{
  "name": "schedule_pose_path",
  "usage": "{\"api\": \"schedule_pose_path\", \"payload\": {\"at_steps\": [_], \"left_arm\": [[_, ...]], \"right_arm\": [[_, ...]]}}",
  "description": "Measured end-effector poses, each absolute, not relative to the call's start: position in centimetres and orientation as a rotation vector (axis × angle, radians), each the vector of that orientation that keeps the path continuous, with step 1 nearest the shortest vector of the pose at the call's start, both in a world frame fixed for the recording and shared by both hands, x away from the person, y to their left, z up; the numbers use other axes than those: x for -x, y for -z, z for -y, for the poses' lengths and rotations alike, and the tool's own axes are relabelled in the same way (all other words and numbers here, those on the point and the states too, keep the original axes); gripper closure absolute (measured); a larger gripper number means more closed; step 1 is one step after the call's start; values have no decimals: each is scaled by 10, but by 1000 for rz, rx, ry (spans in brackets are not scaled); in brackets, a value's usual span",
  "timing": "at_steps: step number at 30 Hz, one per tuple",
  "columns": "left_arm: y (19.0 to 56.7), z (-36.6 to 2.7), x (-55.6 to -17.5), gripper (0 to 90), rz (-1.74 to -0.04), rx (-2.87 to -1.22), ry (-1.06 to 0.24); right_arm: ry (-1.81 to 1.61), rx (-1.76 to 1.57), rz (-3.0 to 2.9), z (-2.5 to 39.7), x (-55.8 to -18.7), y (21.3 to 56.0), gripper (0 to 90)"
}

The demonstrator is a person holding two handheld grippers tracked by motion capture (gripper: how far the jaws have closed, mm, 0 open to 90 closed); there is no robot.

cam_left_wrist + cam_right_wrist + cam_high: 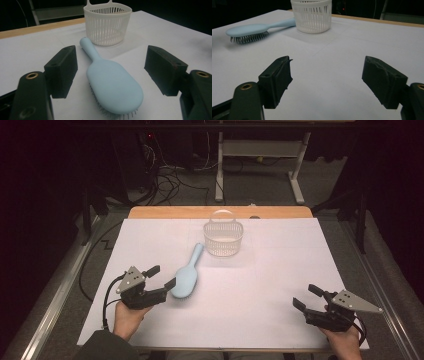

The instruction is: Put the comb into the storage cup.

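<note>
A dark room with cables on the floor and the legs of another table lies beyond a desk (280,285) covered in white paper, its wooden edge showing at the far side. On the paper there is one light blue hairbrush (187,272) and one white slatted plastic basket (223,238) with a loop handle; nothing else sits on the sheet, and the basket looks empty as far as its slats let me see. The hairbrush lies bristles down, left of centre, its handle pointing toward the basket and ending just beside the basket's base, its oval head toward the person. The left gripper (164,277) has its jaws spread wide on either side of the brush head, one jaw close against the head's edge, but they have not closed on it; the left gripper view shows the head lying between the two black jaws with a gap on both sides. The right gripper (307,296) rests near the right front of the desk, well apart from both things, jaws wide and holding nothing. I judge the work to be at its start: the grasp on the brush is only being lined up, so closing, lifting and, likely, carrying it to the basket all remain.
</note>
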State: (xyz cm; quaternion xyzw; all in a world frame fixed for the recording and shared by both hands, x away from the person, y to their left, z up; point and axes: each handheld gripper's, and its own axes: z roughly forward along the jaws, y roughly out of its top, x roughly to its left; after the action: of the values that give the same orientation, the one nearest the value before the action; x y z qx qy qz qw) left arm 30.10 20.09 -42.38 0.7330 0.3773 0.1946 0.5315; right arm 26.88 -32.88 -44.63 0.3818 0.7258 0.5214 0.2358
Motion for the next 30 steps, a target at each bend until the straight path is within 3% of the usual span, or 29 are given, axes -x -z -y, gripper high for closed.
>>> {"api": "schedule_pose_path", "payload": {"at_steps": [30], "left_arm": [[420, -167, -320, 252, -863, -1822, -367]], "right_arm": [[-1427, -1028, -2005, 327, -269, 446, 240]]}}
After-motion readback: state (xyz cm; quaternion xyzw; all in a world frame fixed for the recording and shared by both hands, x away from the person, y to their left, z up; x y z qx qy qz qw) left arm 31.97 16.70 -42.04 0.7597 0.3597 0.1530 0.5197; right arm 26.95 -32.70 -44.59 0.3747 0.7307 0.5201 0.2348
